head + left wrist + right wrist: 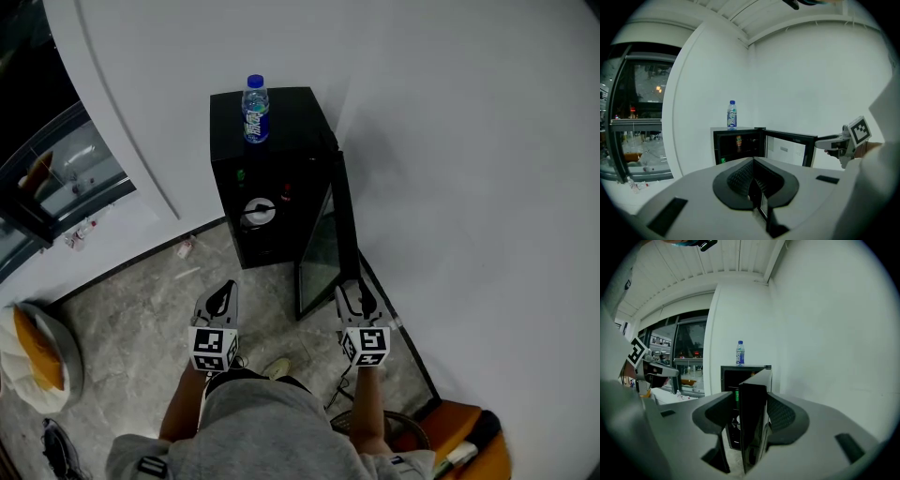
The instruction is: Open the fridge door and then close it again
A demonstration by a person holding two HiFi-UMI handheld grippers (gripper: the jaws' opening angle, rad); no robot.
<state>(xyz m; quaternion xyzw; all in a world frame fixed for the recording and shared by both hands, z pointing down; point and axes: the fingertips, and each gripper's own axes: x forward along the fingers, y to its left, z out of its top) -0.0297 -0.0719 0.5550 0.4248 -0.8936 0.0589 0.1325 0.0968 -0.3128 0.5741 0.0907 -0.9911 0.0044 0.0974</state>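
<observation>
I'm getting dim, flat light, with a soft shadow just right of the mini fridge (272,178). Both gripper views are fisheye-warped with black corners.

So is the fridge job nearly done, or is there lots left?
About halfway. Done: the fridge door stands wide open. In hand: the right claw grips the door's free edge, while the left claw is shut and empty. Left: swinging the door closed.

A bottle (255,109) stands on the fridge (286,131), its door (324,246) swung out rightward
</observation>
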